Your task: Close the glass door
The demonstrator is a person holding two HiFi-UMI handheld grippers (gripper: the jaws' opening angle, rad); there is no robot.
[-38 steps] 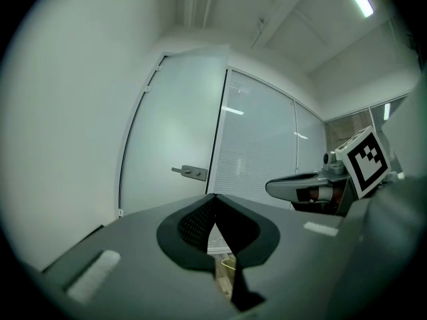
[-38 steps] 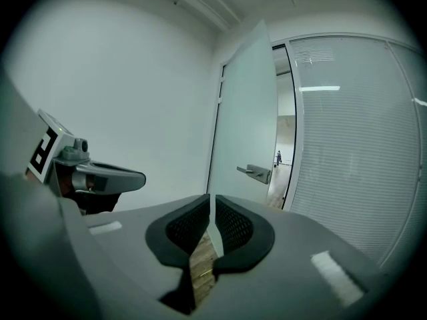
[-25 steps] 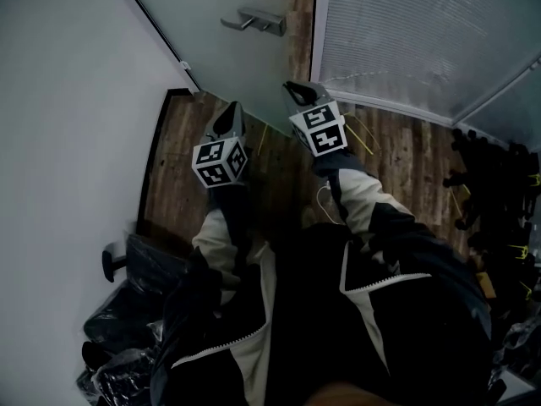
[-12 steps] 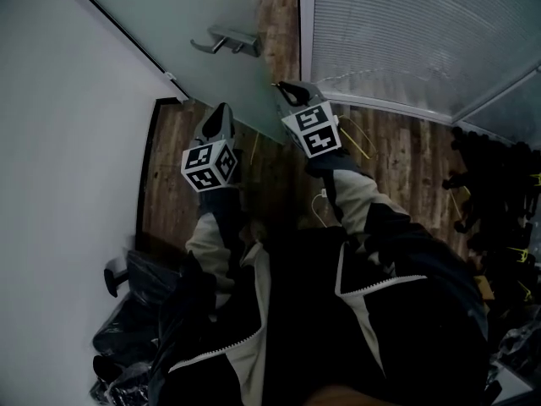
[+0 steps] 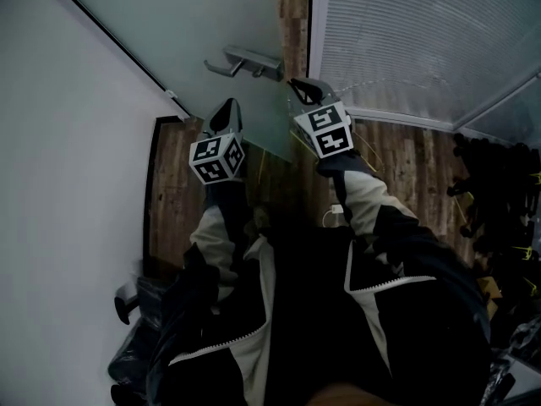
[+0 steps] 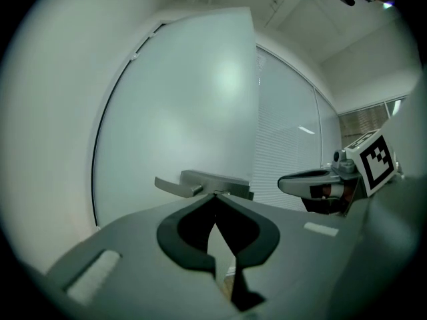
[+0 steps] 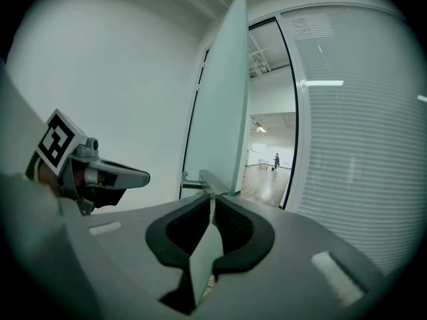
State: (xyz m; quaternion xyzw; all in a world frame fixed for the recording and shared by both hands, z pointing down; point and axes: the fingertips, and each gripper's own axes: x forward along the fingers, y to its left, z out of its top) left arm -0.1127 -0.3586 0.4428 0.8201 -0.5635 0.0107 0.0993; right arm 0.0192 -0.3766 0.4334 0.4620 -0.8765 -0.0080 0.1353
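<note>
The frosted glass door point(image 5: 211, 24) stands ajar, and a metal lever handle point(image 5: 245, 62) juts from its near face. My right gripper point(image 5: 297, 83) is at the door's free edge. In the right gripper view, that gripper point(image 7: 212, 197) is shut on the glass edge point(image 7: 223, 112), which runs up from between its jaws. My left gripper point(image 5: 226, 108) is held before the pane, just below the handle. Its tips point(image 6: 215, 195) meet with nothing between them, and the handle point(image 6: 200, 182) is just beyond.
A white wall point(image 5: 68, 184) runs along the left. A glass partition with blinds point(image 5: 406, 41) stands at the right, with the open doorway point(image 7: 270, 165) beside it. The floor point(image 5: 177, 193) is wood. Black bags point(image 5: 144, 345) lie at lower left and dark clutter point(image 5: 499, 201) at right.
Both grippers and the person have moved on with the door. The handle now sits lower in the head view, closer to the gripper tips. The jaws look unchanged.
</note>
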